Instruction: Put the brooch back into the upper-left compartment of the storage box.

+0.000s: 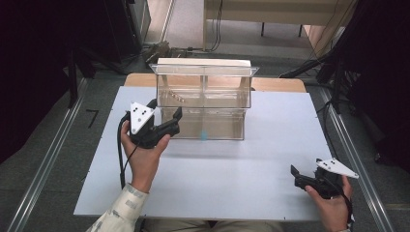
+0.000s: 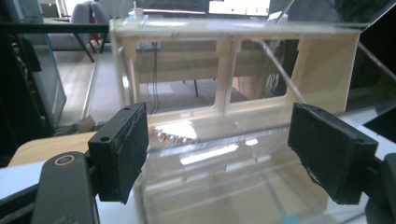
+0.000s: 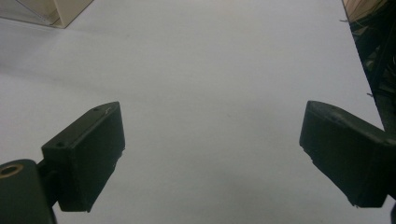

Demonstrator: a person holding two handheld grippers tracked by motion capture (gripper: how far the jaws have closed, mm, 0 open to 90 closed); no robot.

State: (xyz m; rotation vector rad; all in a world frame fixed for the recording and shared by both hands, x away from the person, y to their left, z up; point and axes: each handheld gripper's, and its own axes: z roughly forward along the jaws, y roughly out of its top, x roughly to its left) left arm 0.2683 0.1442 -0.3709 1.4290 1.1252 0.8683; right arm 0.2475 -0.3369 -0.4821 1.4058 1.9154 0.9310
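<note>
I hold my left gripper [image 1: 167,118] up in my left hand [image 1: 142,154]. My left arm reaches forward from the bottom edge, and the sleeve [image 1: 121,212] covers my wrist. The jaws point ahead and stand wide apart with nothing pinched between them. My right hand [image 1: 333,205] sits low and close to me. It holds my right gripper [image 1: 296,175], jaws spread wide too, pointing to the left.

One mark can be read: a dark figure resembling the numeral 7 on the grey floor [image 1: 58,145] left of the worktop [image 1: 270,159]; no other text, label or brand is legible
</note>
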